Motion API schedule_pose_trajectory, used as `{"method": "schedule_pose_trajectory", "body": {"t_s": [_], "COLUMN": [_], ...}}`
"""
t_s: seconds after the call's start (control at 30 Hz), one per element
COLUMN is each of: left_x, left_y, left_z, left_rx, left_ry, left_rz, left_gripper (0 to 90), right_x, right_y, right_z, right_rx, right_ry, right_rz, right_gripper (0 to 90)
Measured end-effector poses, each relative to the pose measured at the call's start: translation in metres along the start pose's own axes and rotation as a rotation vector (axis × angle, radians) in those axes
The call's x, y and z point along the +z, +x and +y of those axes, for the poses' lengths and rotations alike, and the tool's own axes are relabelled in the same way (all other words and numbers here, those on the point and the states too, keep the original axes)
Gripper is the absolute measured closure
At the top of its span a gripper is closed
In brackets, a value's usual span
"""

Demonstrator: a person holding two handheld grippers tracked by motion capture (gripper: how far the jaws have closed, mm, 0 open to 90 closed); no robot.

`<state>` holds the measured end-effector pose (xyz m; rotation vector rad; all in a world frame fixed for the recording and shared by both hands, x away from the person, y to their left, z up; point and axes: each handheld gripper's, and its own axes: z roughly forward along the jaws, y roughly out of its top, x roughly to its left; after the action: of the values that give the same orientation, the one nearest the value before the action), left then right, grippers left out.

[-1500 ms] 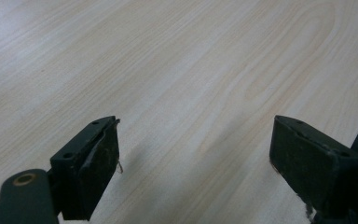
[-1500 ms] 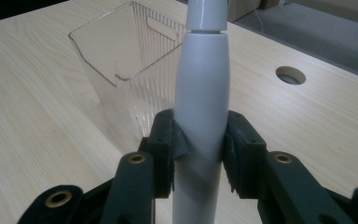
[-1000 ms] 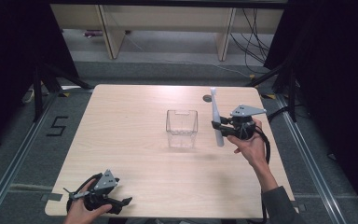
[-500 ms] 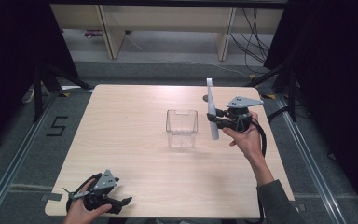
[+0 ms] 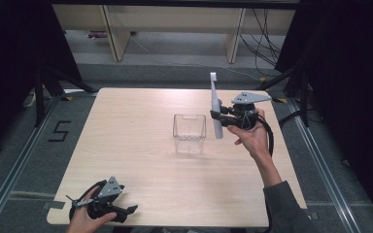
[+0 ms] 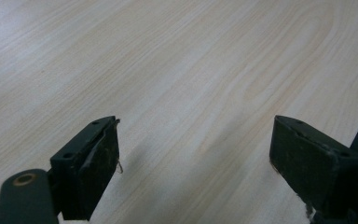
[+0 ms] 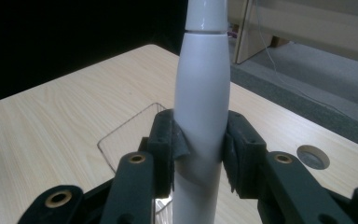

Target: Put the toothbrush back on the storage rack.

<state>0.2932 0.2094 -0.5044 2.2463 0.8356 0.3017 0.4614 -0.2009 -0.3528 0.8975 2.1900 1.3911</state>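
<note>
My right gripper (image 5: 219, 118) is shut on a white electric toothbrush (image 5: 215, 107), held nearly upright in the air just right of a clear plastic box (image 5: 190, 133) at the table's middle. In the right gripper view both pads squeeze the toothbrush (image 7: 200, 116) handle, with the clear box (image 7: 130, 135) below and behind it. The toothbrush's head points up and away. My left gripper (image 5: 126, 213) rests near the table's front left corner, held by a hand. Its jaws stand wide apart over bare wood in the left gripper view, nothing between them (image 6: 196, 158).
The light wooden table (image 5: 126, 126) has a round cable hole (image 7: 313, 156) near its far right part. Wooden shelving legs (image 5: 111, 34) and loose cables (image 5: 267, 29) lie on the floor behind. Dark frames stand at both sides.
The right hand has lifted the toothbrush up and toward the left, closer to the clear box, and stood it more upright. The left gripper has stayed where it was.
</note>
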Motion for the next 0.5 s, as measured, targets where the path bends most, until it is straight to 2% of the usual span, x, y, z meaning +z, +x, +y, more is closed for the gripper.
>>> {"method": "schedule_pose_trajectory", "body": {"t_s": [0.1, 0.23, 0.27, 0.3, 0.33, 0.5], "left_x": [0.0, 0.0, 0.001, 0.0, 0.001, 0.001], "left_y": [0.001, 0.0, 0.0, 0.0, 0.001, 0.0], "left_z": [0.0, 0.0, 0.0, 0.0, 0.0, 0.0], "left_rx": [-0.002, -0.003, -0.003, 0.0, -0.001, -0.001], "left_ry": [0.0, -0.001, -0.001, 0.001, -0.003, 0.002], "left_rz": [0.004, 0.0, -0.002, 0.001, 0.001, 0.0], "left_gripper": [15.4, 15.4, 15.4, 15.4, 15.4, 15.4], "right_x": [0.002, 0.005, 0.007, 0.008, 0.009, 0.015], "right_y": [0.0, 0.002, 0.002, 0.003, 0.002, 0.005], "right_z": [0.004, 0.009, 0.009, 0.01, 0.012, 0.017], "right_rx": [-0.013, 0.001, -0.009, 0.003, -0.014, -0.02], "right_ry": [0.0, 0.013, -0.004, -0.003, -0.004, 0.006], "right_rz": [0.004, 0.009, 0.004, 0.014, 0.021, 0.028], "right_gripper": [66.9, 66.9, 66.9, 66.9, 66.9, 66.9]}}
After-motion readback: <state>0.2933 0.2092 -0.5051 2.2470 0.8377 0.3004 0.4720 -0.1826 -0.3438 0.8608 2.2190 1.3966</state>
